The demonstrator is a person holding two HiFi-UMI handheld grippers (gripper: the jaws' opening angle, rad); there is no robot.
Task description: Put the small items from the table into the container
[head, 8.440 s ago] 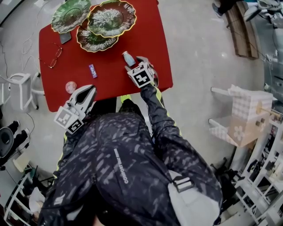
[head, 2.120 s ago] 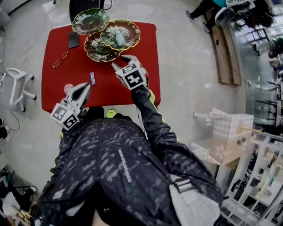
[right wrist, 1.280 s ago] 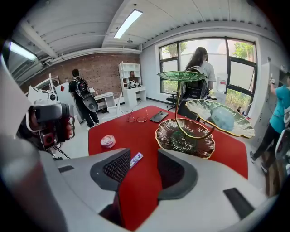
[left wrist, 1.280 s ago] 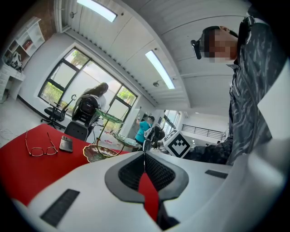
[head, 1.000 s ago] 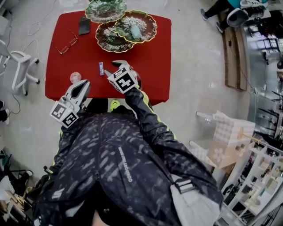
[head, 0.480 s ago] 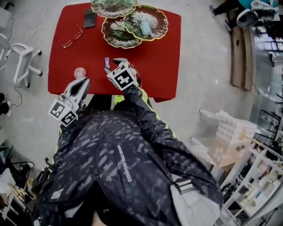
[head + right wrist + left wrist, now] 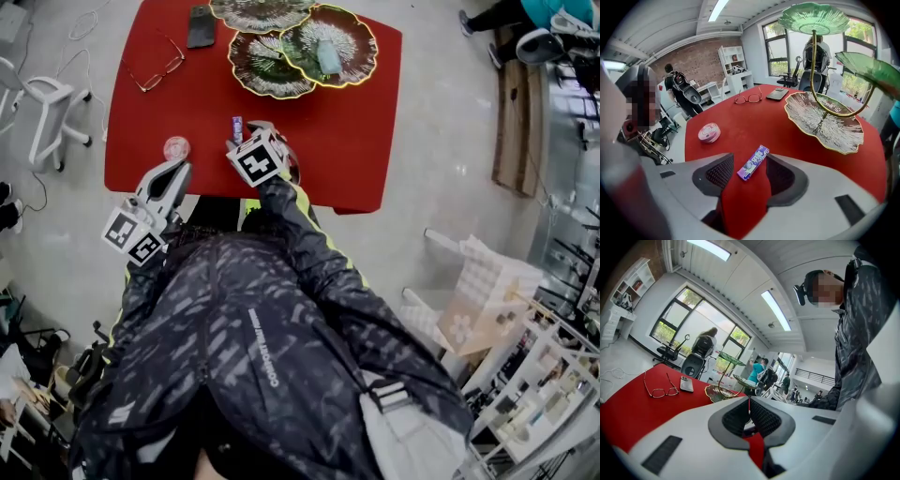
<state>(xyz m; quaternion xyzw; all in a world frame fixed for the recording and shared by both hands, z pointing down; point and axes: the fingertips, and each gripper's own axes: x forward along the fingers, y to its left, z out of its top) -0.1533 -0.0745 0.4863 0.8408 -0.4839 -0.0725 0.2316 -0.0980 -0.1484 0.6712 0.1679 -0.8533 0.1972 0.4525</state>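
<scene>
Off the table's left side, a white stool (image 7: 47, 103) on the floor.

Over the near edge of the red table (image 7: 356, 141), left gripper (image 7: 174, 171) pointing almost level, jaws pressed together at the tips, nothing between them. Just beyond its tip, apart from it, a pink tin (image 7: 175, 148) flat on the table.

Farther back on the left, glasses (image 7: 159, 70) lying open. Behind those, at the far edge, a dark phone (image 7: 201, 25) beside the stand.

Toward the middle, near the front, a purple candy stick (image 7: 753, 162) lying flat on the table, not yet in any dish. Right gripper (image 7: 255, 131) tilted steeply down over it, jaws apart and opening, one on each side of the stick. Far end of the stick close by the right-hand pad, no pad pressing on it.

At the back, right of the phone, the tiered leaf-dish stand on a thin gold stem (image 7: 813, 70):
- Top dish (image 7: 261, 11): green, highest, cut off by the picture's upper edge, contents not visible.
- Lower dish (image 7: 272, 77): brown-rimmed, resting on the table, only its pale veined surface showing.
- Right-hand dish (image 7: 352, 33): green with a gold rim, overlapping the lower one, holding a pale bottle (image 7: 329, 58) on its side.
</scene>
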